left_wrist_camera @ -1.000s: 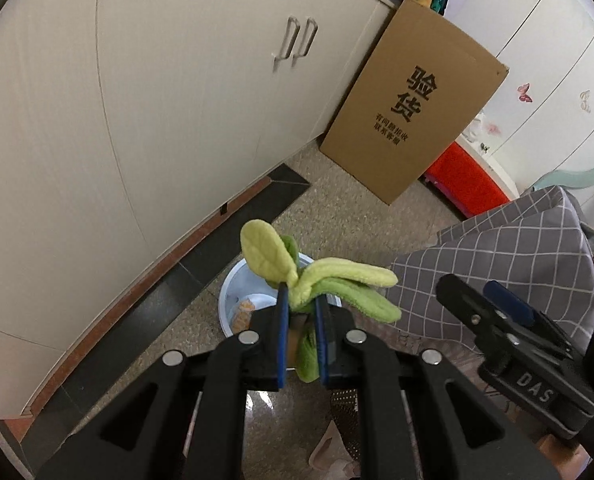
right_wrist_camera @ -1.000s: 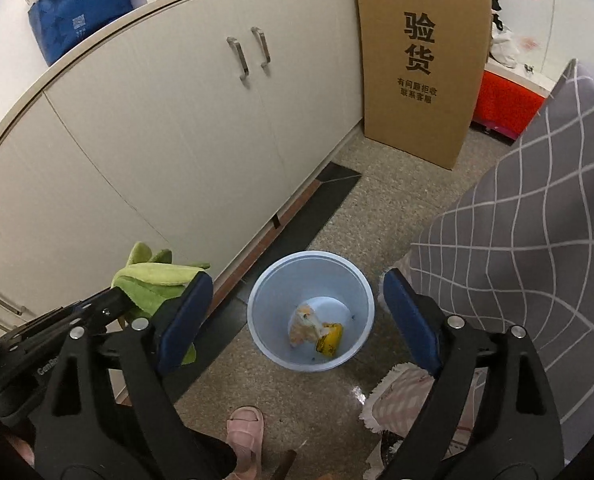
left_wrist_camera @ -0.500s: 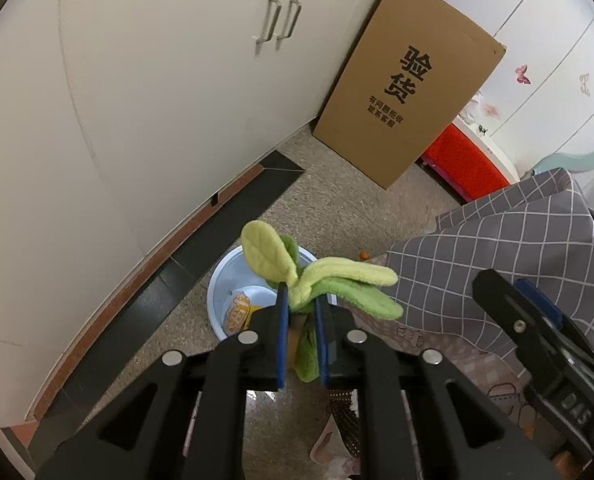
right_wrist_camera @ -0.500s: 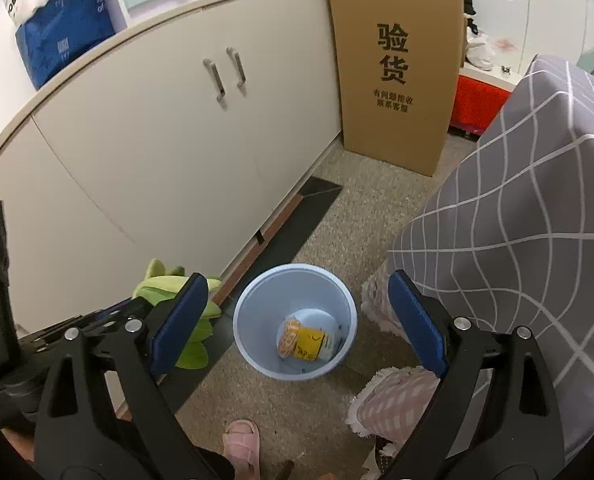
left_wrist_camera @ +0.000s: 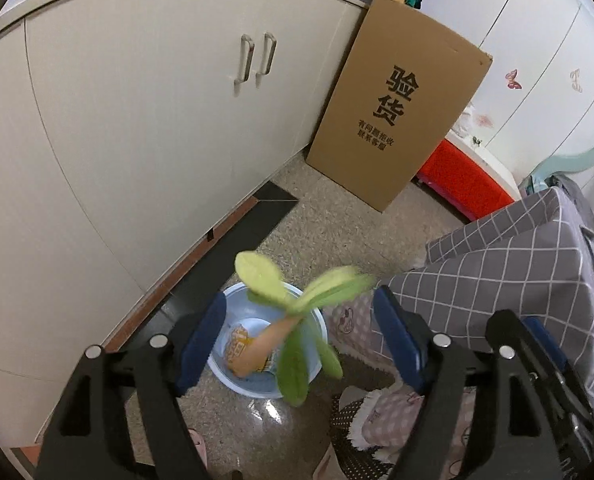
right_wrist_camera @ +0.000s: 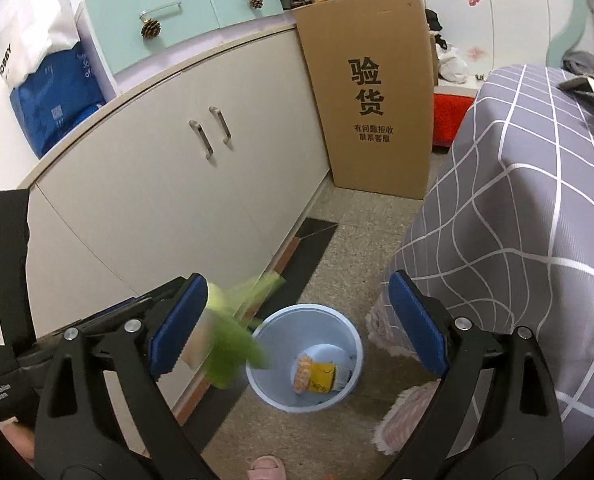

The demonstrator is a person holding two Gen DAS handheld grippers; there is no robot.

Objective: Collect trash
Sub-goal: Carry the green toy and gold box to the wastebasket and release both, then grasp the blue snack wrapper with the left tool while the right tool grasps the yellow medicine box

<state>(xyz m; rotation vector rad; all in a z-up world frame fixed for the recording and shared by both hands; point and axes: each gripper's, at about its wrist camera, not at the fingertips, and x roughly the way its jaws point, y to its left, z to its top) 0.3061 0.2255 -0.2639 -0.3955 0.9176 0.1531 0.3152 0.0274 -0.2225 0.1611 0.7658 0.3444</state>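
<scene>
My left gripper [left_wrist_camera: 297,340] is opening its blue-padded jaws, and the plush carrot toy with green felt leaves [left_wrist_camera: 293,320] sits blurred between them, touching neither pad, right above the pale blue round plastic bin [left_wrist_camera: 317,364]. My right gripper [right_wrist_camera: 301,332] stands wide with nothing in it. Yellow snack wrappers [right_wrist_camera: 315,374] lie in the bin. Beyond, a tall brown cardboard box [right_wrist_camera: 373,96] leans against the beige cabinet [right_wrist_camera: 145,184].
</scene>
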